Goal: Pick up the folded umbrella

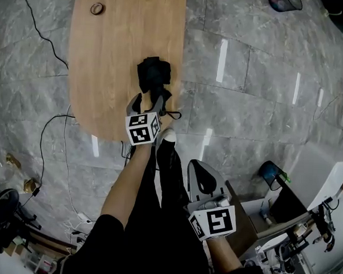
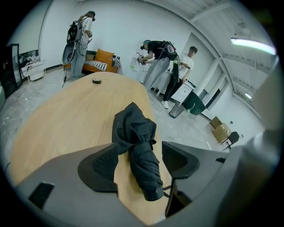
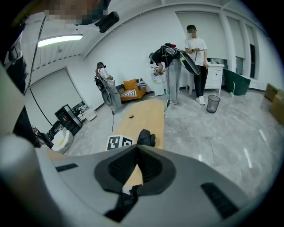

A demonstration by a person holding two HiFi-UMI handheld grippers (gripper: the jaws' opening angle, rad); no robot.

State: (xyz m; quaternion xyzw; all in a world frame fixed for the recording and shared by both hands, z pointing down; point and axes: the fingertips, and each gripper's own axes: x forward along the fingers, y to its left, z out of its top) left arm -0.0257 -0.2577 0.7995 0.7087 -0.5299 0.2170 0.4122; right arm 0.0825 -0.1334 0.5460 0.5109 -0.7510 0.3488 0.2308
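The folded umbrella [image 1: 154, 74], black and loosely bunched, lay on a long light-wood table [image 1: 118, 55] with rounded ends, close to the table's near end and its right-hand edge, its round capped end pointing back toward the person. A thin black strap [image 1: 174, 114] trailed from it at the table's edge. The left gripper [image 1: 146, 103] was tilted down over that near end with its jaws spread wide. In the left gripper view the umbrella's lower body lay between the two dark pads, with a strip of bare wood visible on the left side and a gap on the right, so neither pad pressed on it. The right gripper [image 1: 202, 179] hung lower, beside the person's black-trousered legs and over the floor, well apart from the table; its jaws were pressed together with nothing between them. The tabletop was otherwise plain wood, bearing only a small brown ring-shaped roll [image 1: 97, 8] near its far end. The floor [image 1: 251, 63] was glossy grey stone-patterned tile that mirrored strips of ceiling light, and black cables [image 1: 40, 148] ran across it to the left of the table. Beyond the table the room had white walls, an orange sofa [image 2: 101, 62] against the far wall, a mesh waste bin [image 2: 176, 110], cardboard boxes [image 2: 219, 131] on the floor, and three people [image 2: 157, 62] standing at the back.
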